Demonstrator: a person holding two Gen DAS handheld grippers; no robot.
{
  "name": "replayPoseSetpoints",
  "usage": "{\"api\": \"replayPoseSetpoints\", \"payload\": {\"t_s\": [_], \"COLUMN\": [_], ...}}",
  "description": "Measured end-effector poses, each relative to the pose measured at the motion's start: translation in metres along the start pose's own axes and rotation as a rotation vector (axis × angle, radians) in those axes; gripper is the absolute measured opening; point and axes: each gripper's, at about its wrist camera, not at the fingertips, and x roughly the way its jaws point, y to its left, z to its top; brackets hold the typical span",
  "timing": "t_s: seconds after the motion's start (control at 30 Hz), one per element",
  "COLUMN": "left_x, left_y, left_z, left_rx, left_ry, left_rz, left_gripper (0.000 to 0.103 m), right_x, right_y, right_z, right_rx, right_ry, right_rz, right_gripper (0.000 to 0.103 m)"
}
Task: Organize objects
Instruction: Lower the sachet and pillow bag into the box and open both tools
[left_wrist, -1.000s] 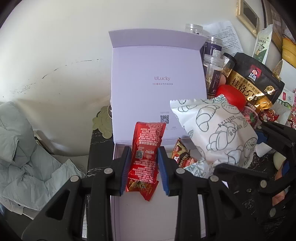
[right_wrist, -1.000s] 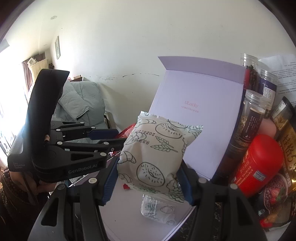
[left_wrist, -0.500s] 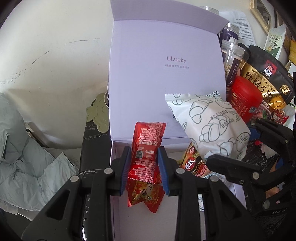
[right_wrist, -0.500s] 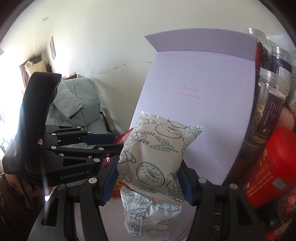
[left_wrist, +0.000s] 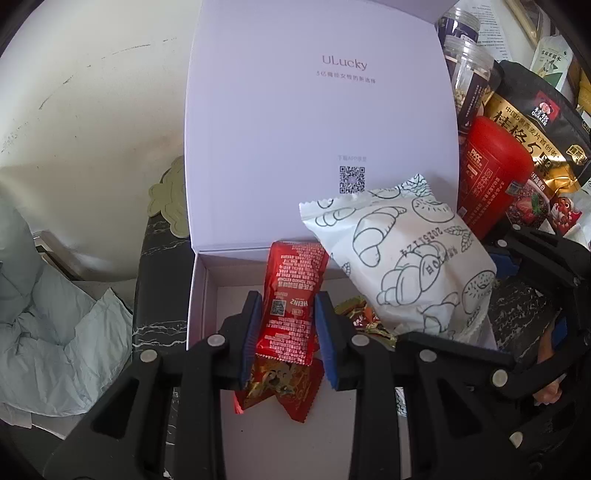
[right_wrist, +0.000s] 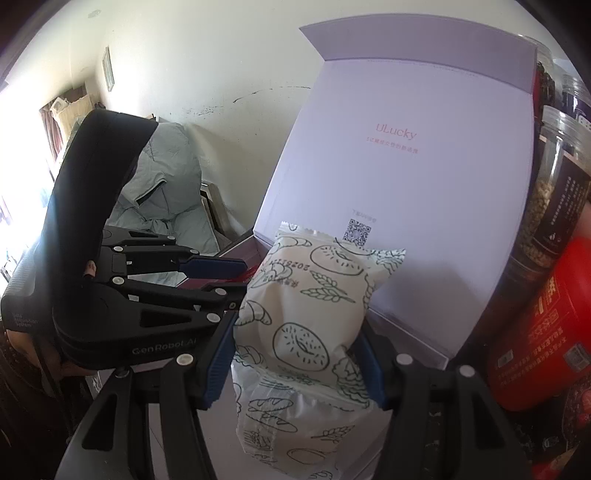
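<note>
An open lilac box (left_wrist: 199, 295) with its lid upright (left_wrist: 317, 122) stands in front of me. My left gripper (left_wrist: 288, 332) is shut on a red Heinz ketchup sachet (left_wrist: 291, 306), held just over the box's inside. Under it lie more red and gold sachets (left_wrist: 280, 387). My right gripper (right_wrist: 299, 354) is shut on a white bread packet printed with croissants (right_wrist: 306, 317), also seen in the left wrist view as the white packet (left_wrist: 406, 266). Another white bread packet (right_wrist: 280, 421) lies in the box below it. The left gripper's body (right_wrist: 147, 295) is beside it on the left.
Right of the box stand a red canister (left_wrist: 491, 173), clear plastic jars (left_wrist: 469, 81), and a black and gold oat bag (left_wrist: 535, 125). The box rests on a dark marbled surface (left_wrist: 159, 295). Pale green bedding (left_wrist: 48, 332) lies lower left; a white wall is behind.
Both grippers have come down and closer to the box, still holding their packets. The box floor and the items in it now show larger beneath them.
</note>
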Motion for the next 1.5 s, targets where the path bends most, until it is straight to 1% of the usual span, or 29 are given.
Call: {"api": "replayPoseSetpoints", "payload": {"t_s": [0.13,0.33,0.43,0.6,0.67,0.77,0.9,1.13,1.23,1.27,1.33,1.4,1.43,1.47,1.5], "left_x": [0.010,0.021,0.026,0.029,0.031,0.033,0.034,0.032,0.029,0.029,0.027,0.025,0.029,0.030,0.031], "left_y": [0.001,0.001,0.003,0.003,0.003,0.005,0.006,0.009,0.012,0.012,0.014,0.017,0.016,0.016,0.015], "left_z": [-0.002,-0.005,-0.007,-0.009,-0.009,-0.010,-0.011,-0.011,-0.013,-0.013,-0.013,-0.013,-0.007,-0.007,-0.007], "left_rx": [-0.008,-0.001,-0.004,0.004,0.008,0.005,-0.001,-0.014,-0.020,-0.020,-0.022,-0.038,-0.041,-0.038,-0.030], "left_ry": [0.027,0.054,0.068,0.086,0.088,0.096,0.099,0.091,0.085,0.084,0.070,0.057,0.054,0.054,0.057], "left_rz": [-0.015,-0.002,0.008,-0.002,0.009,0.009,0.011,0.025,0.019,0.035,0.060,0.048,0.042,0.041,0.046], "left_gripper": [0.028,0.029,0.029,0.029,0.029,0.029,0.029,0.029,0.031,0.031,0.032,0.033,0.035,0.039,0.042], "right_x": [0.004,0.014,0.015,0.018,0.019,0.020,0.019,0.011,0.004,0.001,-0.007,-0.010,-0.011,-0.009,-0.008], "right_y": [-0.001,-0.003,-0.001,-0.003,-0.005,-0.007,-0.006,-0.007,-0.006,-0.006,-0.010,-0.012,-0.012,-0.012,-0.012], "right_z": [-0.002,-0.006,-0.007,-0.008,-0.009,-0.009,-0.006,-0.002,-0.002,-0.001,-0.003,-0.002,-0.003,-0.001,-0.001], "right_rx": [-0.002,-0.003,-0.017,-0.009,-0.004,0.013,0.004,0.019,0.015,0.015,0.027,0.046,0.053,0.054,0.052], "right_ry": [0.028,0.082,0.088,0.107,0.111,0.121,0.128,0.110,0.083,0.068,0.036,0.024,0.022,0.024,0.029], "right_rz": [-0.009,0.006,-0.004,0.019,0.025,0.042,0.046,0.030,0.000,-0.016,-0.020,-0.011,-0.011,-0.013,-0.016], "right_gripper": [0.061,0.062,0.062,0.062,0.062,0.063,0.063,0.065,0.072,0.072,0.072,0.071,0.065,0.059,0.058]}}
